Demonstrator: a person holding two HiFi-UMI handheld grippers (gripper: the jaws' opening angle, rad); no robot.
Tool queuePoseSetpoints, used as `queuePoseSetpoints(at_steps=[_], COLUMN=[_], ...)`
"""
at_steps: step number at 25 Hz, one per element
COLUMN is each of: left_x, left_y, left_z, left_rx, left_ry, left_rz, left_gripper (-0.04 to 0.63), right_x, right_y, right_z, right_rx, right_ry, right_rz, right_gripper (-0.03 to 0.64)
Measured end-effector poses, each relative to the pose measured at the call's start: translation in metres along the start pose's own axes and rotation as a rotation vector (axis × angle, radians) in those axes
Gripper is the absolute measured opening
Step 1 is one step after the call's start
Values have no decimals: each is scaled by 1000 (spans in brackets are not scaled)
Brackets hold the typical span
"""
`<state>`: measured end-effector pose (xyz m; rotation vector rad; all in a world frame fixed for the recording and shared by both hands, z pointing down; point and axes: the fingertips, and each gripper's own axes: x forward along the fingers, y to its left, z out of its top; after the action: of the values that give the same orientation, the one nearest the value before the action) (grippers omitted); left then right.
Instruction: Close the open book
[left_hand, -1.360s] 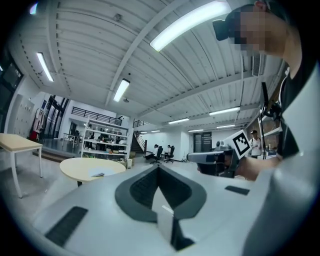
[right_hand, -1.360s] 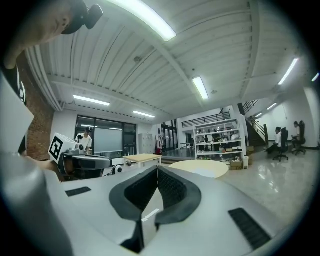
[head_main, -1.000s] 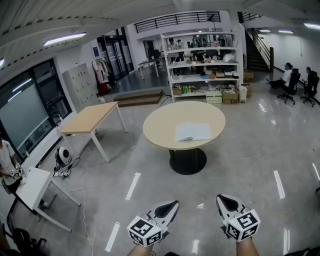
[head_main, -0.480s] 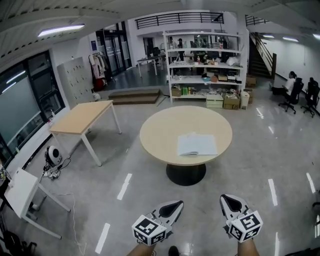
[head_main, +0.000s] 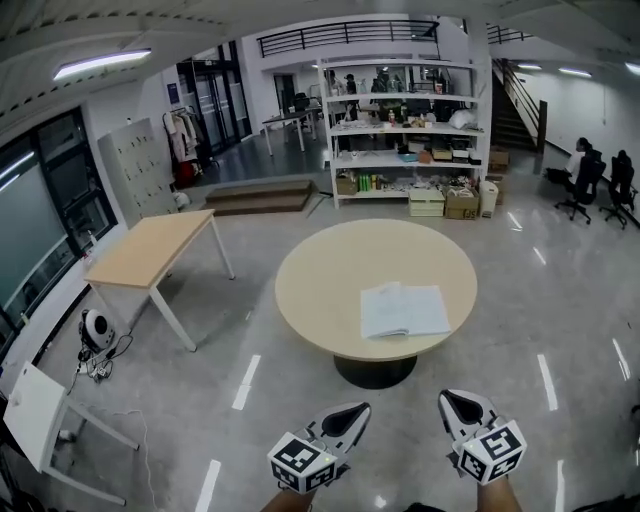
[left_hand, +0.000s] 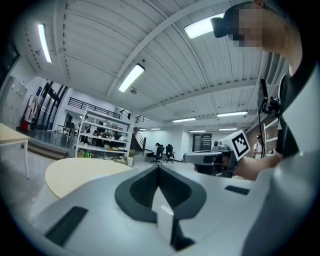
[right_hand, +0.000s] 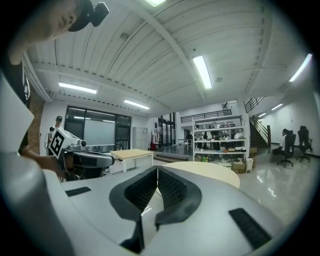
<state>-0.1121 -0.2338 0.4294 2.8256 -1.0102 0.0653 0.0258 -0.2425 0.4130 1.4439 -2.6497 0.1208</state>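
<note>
An open white book (head_main: 403, 309) lies flat on the right half of a round beige table (head_main: 320, 270) in the head view. My left gripper (head_main: 351, 413) and right gripper (head_main: 453, 403) hang side by side near the bottom edge, well short of the table, over the floor. Both are shut with nothing between their jaws. In the left gripper view the jaws (left_hand: 158, 167) meet, with the table top (left_hand: 75, 173) low at the left and the right gripper (left_hand: 215, 157) beside it. The right gripper view shows its jaws (right_hand: 157, 169) closed, the table (right_hand: 210, 171) ahead and the left gripper (right_hand: 85, 159) at the left.
A rectangular wooden table (head_main: 150, 250) stands to the left. A white desk (head_main: 35, 410) sits at the lower left with a small device and cables (head_main: 92, 335) on the floor. Stocked shelves (head_main: 400, 130) line the back wall. People sit on chairs (head_main: 590, 180) at the far right.
The round table and book have drawn closer and lower in the head view as I walk toward them. Both grippers keep their pose and stay shut.
</note>
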Motion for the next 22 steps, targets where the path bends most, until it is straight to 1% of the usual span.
queuePoseSetpoints(at_steps=[3,7,11,16,19,22], left_x=[23,63,119,201,246,279], left_y=[25,65,104,155,175,191], left_z=[2,3,11,20,29,37], left_rx=[8,4,17,16,12,17], left_ry=[8,15,23,28,32,28], left_rz=[-7,14,45,88,103,115], left_gripper=[-8,-8,-8,-8,-8,-8], right_x=[32,79,128,186,213,238], right_y=[-19,-56,-114,-190,-232,-263], right_z=[0,2,8,24,36,40], right_rx=[8,3,22,3,-11,-13], right_ry=[2,-2,-19,-37,-36,-34], right_rz=[1,19,39,85,111,130], right_gripper=[0,0,0,0,0,0])
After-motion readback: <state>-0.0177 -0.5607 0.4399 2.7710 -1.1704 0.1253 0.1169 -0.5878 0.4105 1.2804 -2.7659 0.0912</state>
